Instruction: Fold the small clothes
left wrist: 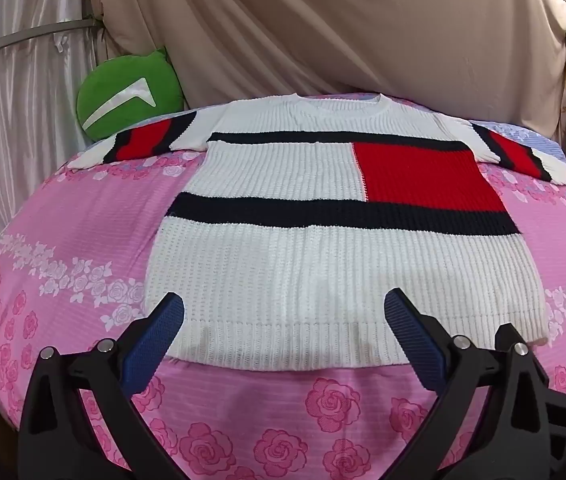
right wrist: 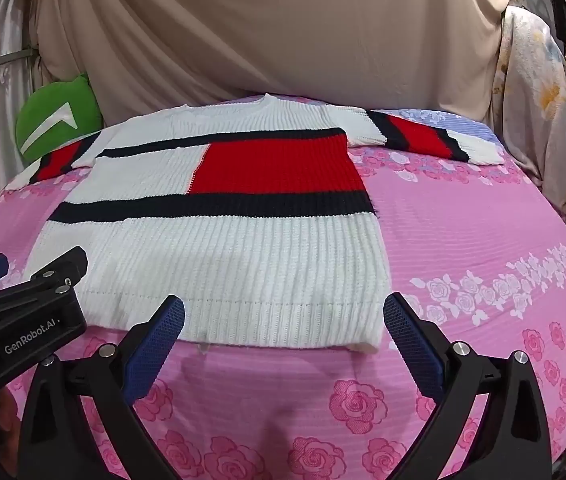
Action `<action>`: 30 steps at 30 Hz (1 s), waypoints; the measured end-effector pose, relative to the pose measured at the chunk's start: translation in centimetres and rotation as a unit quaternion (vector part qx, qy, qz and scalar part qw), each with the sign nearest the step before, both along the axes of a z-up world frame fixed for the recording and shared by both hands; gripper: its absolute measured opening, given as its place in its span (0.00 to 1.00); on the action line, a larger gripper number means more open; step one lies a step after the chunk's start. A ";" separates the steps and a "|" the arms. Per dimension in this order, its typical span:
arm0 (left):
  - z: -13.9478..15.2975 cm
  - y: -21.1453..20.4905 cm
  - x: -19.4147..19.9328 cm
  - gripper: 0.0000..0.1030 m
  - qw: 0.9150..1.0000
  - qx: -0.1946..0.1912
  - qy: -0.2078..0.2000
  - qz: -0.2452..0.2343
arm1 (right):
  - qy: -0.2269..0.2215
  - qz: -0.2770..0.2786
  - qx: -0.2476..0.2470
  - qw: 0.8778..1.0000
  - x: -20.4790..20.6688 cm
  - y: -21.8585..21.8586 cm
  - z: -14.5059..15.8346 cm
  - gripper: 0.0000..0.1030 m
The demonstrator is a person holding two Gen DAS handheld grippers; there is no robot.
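A white knit sweater [left wrist: 315,264] with dark navy bands and a red block lies flat and face up on the pink rose-print bedsheet [left wrist: 83,216], its sleeves spread to both sides and its collar at the far end. My left gripper [left wrist: 283,316] hovers over the hem's left half, jaws wide open with nothing between them. My right gripper [right wrist: 283,316] stands open over the hem's right half of the sweater [right wrist: 219,256], near its right corner. The left gripper's body [right wrist: 23,320] shows at the left edge of the right wrist view.
A green round cushion [left wrist: 129,98] leans at the back left against beige draped cloth [left wrist: 323,32]. Flowered fabric [right wrist: 531,92] hangs at the far right. A blue striped patch [right wrist: 443,120] lies under the right sleeve. Bare sheet [right wrist: 483,240] stretches right of the sweater.
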State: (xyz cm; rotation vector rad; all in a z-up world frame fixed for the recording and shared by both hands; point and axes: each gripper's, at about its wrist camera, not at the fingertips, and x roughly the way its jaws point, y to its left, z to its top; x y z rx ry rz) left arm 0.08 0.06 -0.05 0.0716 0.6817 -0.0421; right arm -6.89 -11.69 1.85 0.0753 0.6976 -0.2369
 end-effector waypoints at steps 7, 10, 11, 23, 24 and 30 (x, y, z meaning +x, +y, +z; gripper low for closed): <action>-0.2 -0.1 0.0 0.95 1.000 0.006 -0.005 0.002 | 0.001 -0.001 0.006 1.000 0.1 0.1 0.1 0.95; -0.2 0.0 0.0 0.95 1.000 0.007 -0.008 0.006 | -0.002 -0.006 0.008 1.000 0.1 0.4 0.0 0.95; -0.3 0.0 -0.1 0.95 1.000 0.009 -0.009 0.008 | -0.002 -0.007 0.009 1.000 0.1 0.4 0.0 0.95; -0.9 0.6 0.2 0.95 1.000 0.010 -0.006 0.015 | 0.008 -0.007 0.016 1.000 0.5 -0.7 -0.9 0.95; -0.9 0.7 0.2 0.95 1.000 0.011 -0.005 0.015 | 0.009 -0.006 0.017 1.000 0.6 -0.7 -1.0 0.95; -1.3 0.8 0.3 0.95 1.000 0.015 -0.003 0.015 | 0.012 -0.003 0.021 1.000 0.8 -0.4 -1.3 0.95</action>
